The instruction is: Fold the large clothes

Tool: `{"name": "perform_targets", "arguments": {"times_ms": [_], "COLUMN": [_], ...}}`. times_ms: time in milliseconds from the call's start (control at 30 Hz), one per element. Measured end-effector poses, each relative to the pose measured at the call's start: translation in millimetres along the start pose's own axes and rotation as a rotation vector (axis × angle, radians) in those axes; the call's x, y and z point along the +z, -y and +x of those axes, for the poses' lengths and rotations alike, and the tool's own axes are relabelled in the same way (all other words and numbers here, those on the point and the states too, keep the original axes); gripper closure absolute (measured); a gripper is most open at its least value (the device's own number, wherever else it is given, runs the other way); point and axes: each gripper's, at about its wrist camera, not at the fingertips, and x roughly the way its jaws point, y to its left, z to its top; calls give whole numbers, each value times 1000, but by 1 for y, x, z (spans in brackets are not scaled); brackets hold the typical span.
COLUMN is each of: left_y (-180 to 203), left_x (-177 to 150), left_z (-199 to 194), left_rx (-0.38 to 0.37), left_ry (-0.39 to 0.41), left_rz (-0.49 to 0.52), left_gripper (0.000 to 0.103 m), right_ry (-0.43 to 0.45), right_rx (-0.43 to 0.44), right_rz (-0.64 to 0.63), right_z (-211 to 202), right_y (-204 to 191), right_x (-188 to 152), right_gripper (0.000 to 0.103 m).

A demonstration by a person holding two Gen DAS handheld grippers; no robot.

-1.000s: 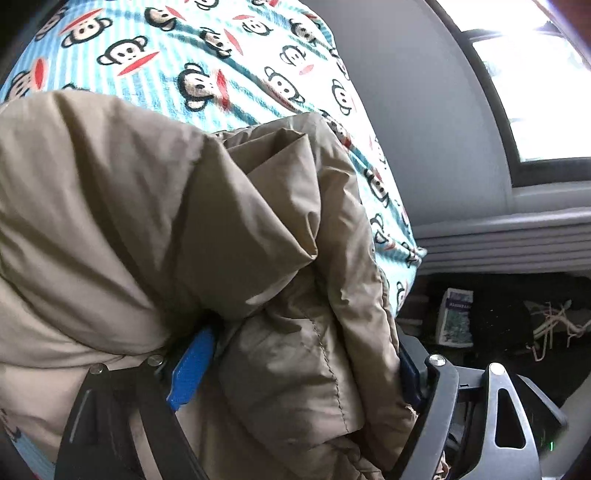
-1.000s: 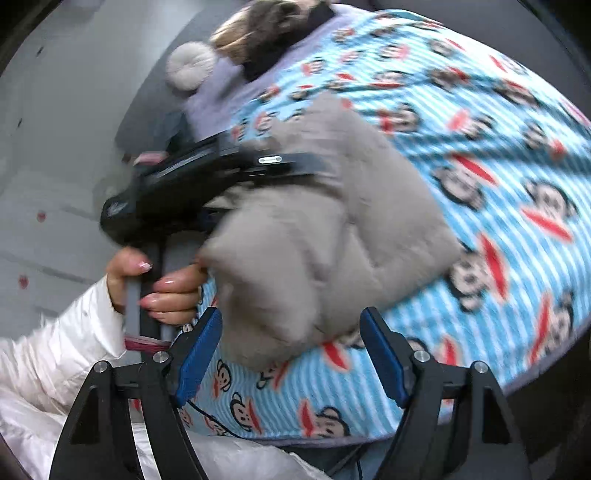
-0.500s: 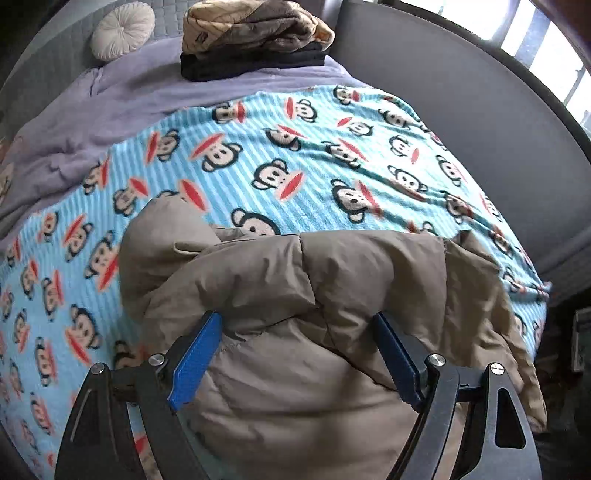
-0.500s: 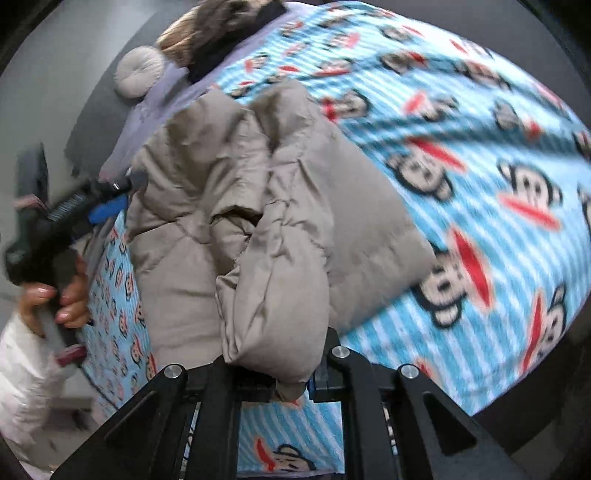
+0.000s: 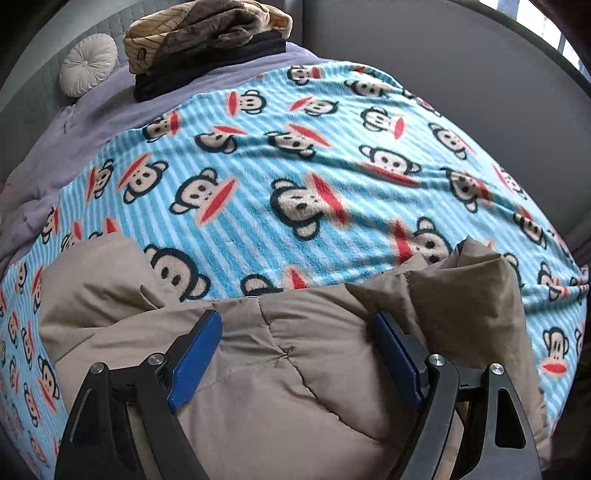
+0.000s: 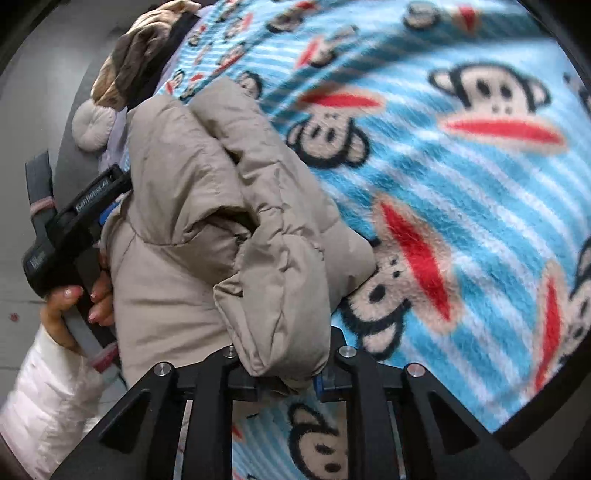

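Note:
A tan puffer jacket [image 5: 295, 373] lies bunched on the near edge of a bed with a blue monkey-print blanket [image 5: 295, 177]. My left gripper [image 5: 295, 354] is open, its blue pads either side of the jacket's bulk. In the right wrist view the jacket [image 6: 192, 206] is folded over itself, and my right gripper [image 6: 284, 376] is shut on a thick fold of it at the bed edge. The left gripper [image 6: 74, 229] shows there too, at the jacket's far left side, held by a hand.
A stack of folded clothes [image 5: 207, 33] and a round white cushion [image 5: 88, 63] sit at the head of the bed on a lilac sheet [image 5: 74, 129]. A grey wall [image 5: 461, 74] runs along the bed's right side. Grey floor [image 6: 22, 110] lies left of the bed.
The right gripper closed on the jacket fold and keeps holding it. The left gripper let go of the jacket, opened, and drew back over it as the jacket settled on the bed.

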Motion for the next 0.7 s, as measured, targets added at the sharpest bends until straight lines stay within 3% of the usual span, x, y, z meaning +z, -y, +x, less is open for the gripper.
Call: {"name": "perform_targets", "arguments": {"times_ms": [100, 267, 333, 433, 467, 533, 567, 600, 633, 667, 700], "left_y": [1, 0, 0, -2, -1, -3, -4, -4, -5, -5, -6], "left_x": [1, 1, 1, 1, 1, 1, 1, 1, 1, 1, 1], "left_z": [4, 8, 9, 8, 8, 7, 6, 6, 4, 3, 1], "left_rx": [3, 6, 9, 10, 10, 5, 2, 0, -2, -2, -4], "left_ry": [-12, -24, -26, -32, -31, -34, -34, -34, -34, -33, -33], "left_rz": [-6, -11, -9, -7, -9, -15, -19, -21, -28, -31, -41], "left_gripper": [19, 19, 19, 19, 19, 19, 19, 19, 19, 19, 19], "right_ry": [-14, 119, 150, 95, 82, 40, 26, 8, -22, -50, -95], "right_rx": [-14, -125, -95, -50, -68, -99, -98, -82, -59, -37, -18], "right_rz": [13, -129, -209, -354, -396, -457, -461, -450, -431, -415, -386], "right_z": [-24, -76, -85, -66, -57, -40, -35, -28, -21, -15, -4], "right_y": [3, -19, -40, -79, -90, -106, -108, -106, -102, -99, -94], "right_x": [7, 28, 42, 63, 67, 75, 77, 82, 87, 87, 93], "right_gripper": [83, 83, 83, 81, 76, 55, 35, 33, 33, 41, 57]}}
